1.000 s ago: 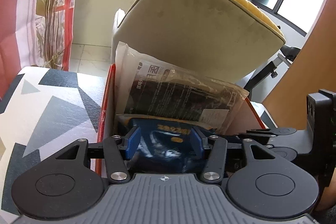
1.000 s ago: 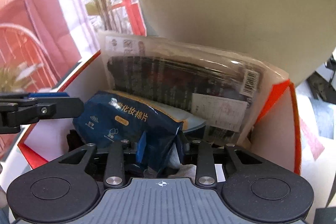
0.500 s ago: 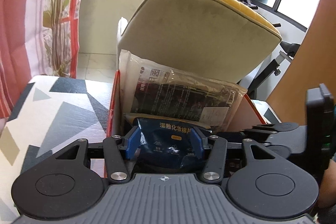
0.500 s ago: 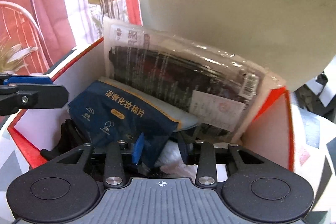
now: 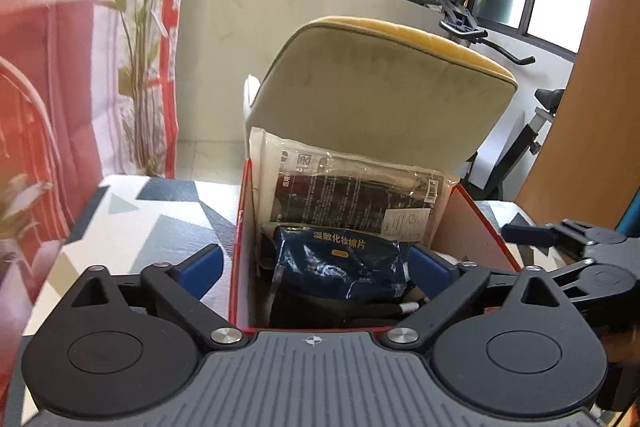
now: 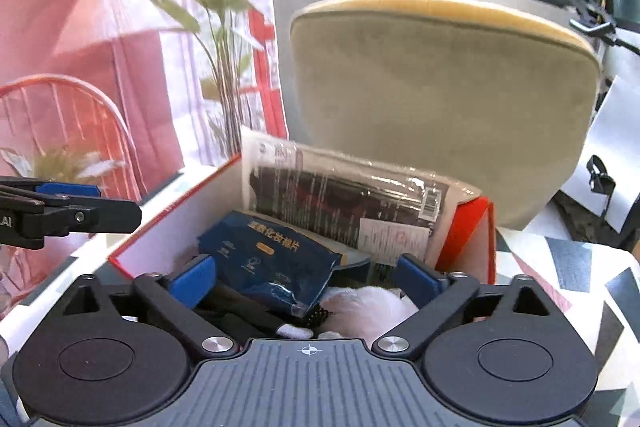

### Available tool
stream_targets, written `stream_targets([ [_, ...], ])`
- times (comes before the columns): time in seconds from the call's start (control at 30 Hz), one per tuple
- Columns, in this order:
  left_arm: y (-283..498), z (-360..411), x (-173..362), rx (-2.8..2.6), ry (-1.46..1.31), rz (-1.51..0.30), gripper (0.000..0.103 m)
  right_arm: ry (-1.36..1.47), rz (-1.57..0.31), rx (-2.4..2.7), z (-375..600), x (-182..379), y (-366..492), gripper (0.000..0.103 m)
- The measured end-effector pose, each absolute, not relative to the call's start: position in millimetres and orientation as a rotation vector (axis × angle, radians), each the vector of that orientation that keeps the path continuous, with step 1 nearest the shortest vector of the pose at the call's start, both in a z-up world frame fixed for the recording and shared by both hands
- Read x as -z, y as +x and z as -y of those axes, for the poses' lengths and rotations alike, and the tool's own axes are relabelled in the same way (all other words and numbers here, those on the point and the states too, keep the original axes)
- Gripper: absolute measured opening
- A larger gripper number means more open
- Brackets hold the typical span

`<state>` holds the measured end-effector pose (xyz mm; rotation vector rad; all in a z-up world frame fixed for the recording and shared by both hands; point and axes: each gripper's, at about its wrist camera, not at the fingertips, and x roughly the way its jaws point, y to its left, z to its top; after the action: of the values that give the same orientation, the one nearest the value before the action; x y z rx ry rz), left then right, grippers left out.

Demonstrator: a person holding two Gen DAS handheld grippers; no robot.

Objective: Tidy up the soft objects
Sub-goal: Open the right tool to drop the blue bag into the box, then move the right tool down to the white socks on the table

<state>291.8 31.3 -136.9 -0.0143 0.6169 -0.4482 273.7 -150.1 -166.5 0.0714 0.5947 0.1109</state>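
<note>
A: So, both let go?

B: Yes. The left gripper (image 5: pixel 314 265) and right gripper (image 6: pixel 306 275) have just sprung apart, jaws empty, and pulled back. The blue pack (image 5: pixel 340 263) lies in the red box (image 5: pixel 239 247), at twelve o'clock of both.

A: Placement looks done, then.

We see the left handheld gripper of matte black plastic (image 5: pixel 316 269) built on a grey ribbed base plate stamped with a small white crosshair mark, with two round black hubs flanking it, each with a shallow circular recess. Angular black link arms with triangular cut-outs pivot on silver screw heads and end in blue rubbery finger pads (image 5: pixel 202 263). The right handheld gripper of the same black-and-grey build (image 6: pixel 306 273) matches it part for part (crosshair included).
</note>
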Motion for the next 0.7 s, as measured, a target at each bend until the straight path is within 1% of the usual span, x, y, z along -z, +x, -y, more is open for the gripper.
stream_targets([
  [0.17,262,-32,137,0.428,0.045,-0.567,0.103,0.086,-0.524,-0.096,150,160,240,0.102],
  [0.33,232,-39,145,0.41,0.071,-0.545,0.103,0.123,-0.474,-0.08,154,168,208,0.103],
  [0.57,198,-50,174,0.395,0.061,-0.58,0.103,0.14,-0.453,-0.045,153,195,166,0.103],
  [0.7,190,-54,197,0.383,0.052,-0.644,0.103,0.152,-0.495,-0.057,148,220,142,0.103],
])
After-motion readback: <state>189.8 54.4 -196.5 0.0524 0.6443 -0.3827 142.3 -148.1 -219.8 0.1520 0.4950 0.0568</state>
